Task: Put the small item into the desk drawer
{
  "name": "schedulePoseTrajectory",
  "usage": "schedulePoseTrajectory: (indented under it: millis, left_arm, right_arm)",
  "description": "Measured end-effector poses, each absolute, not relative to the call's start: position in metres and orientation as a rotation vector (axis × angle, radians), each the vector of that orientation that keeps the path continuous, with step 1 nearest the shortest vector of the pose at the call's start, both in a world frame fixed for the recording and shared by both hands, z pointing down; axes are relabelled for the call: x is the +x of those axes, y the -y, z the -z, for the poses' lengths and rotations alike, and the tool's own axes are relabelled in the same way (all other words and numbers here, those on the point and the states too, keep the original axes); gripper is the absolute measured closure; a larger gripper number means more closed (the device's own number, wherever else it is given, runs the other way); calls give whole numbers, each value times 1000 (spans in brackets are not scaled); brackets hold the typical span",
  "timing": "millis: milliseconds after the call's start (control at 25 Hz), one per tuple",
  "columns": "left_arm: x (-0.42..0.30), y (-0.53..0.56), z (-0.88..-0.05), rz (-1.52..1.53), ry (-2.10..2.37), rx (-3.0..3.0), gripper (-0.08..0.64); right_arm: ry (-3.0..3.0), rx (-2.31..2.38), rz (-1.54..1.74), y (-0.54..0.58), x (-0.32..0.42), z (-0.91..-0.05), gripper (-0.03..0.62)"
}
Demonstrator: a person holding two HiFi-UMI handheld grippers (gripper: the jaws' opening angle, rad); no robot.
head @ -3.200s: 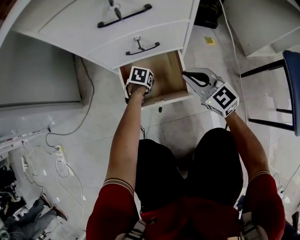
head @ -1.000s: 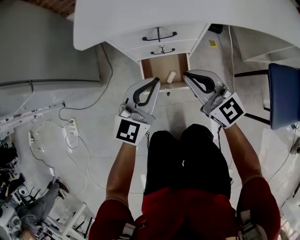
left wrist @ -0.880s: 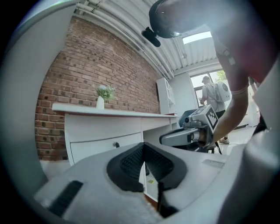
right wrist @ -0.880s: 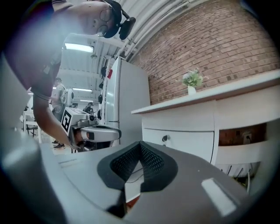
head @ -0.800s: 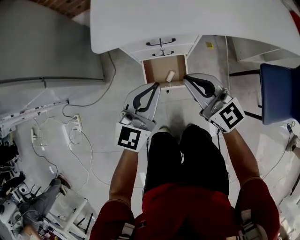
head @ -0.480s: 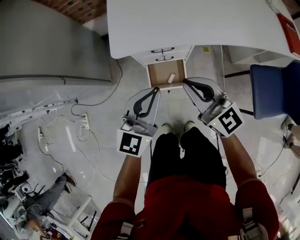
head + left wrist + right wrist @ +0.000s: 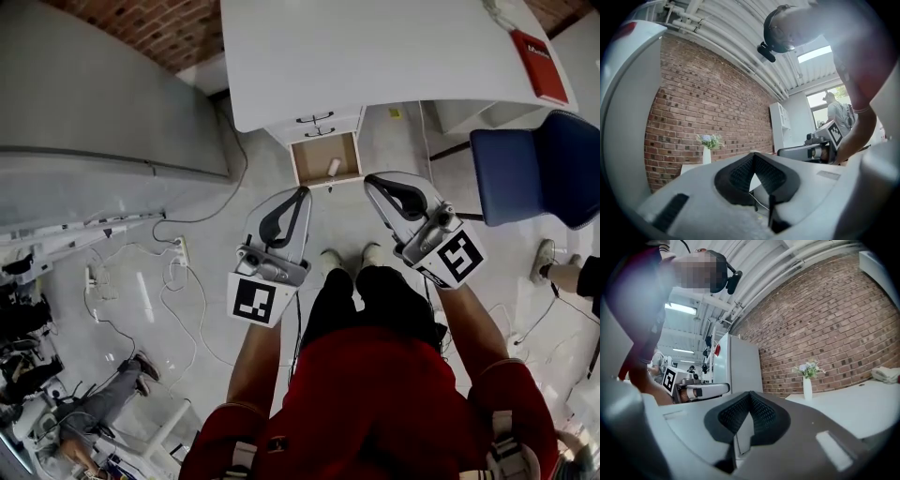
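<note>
In the head view the bottom desk drawer [image 7: 313,169] stands open, far below. A small white item [image 7: 334,167] lies inside it near the right side. My left gripper [image 7: 301,191] is held up at chest height, well short of the drawer, with its jaws shut and nothing between them. My right gripper [image 7: 368,179] is beside it at the same height, also shut and empty. In the left gripper view the left gripper [image 7: 752,154] points level across the room, as does the right gripper [image 7: 750,393] in its own view.
A white desk top [image 7: 375,47] carries a red book [image 7: 536,53] at its right end. A blue chair [image 7: 534,169] stands to the right, a grey cabinet [image 7: 94,103] to the left. Cables [image 7: 169,272] trail over the floor. A vase of flowers [image 7: 807,380] stands by the brick wall.
The view has risen: desk and drawer look smaller and farther away. Both grippers have come up and back from the drawer, and the small white item stays inside it.
</note>
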State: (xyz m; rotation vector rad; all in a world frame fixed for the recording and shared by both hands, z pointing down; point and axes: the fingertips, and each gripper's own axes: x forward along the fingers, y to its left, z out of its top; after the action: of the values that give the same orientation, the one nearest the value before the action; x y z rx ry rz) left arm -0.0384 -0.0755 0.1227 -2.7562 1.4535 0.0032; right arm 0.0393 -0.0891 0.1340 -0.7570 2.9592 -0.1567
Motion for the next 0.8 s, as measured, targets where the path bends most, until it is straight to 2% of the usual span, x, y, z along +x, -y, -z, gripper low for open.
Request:
schedulePoseTrajectory:
  millis: [240,800]
  left_arm:
    - [-21,56,-86,-7,-1395,-2739,555]
    - [-3,30,-60,-20,-1354,-2723,555]
  right_arm:
    - [-2907,-794,137,68,58,-94,586]
    - [-2904,-830,82,39,89,-73,586]
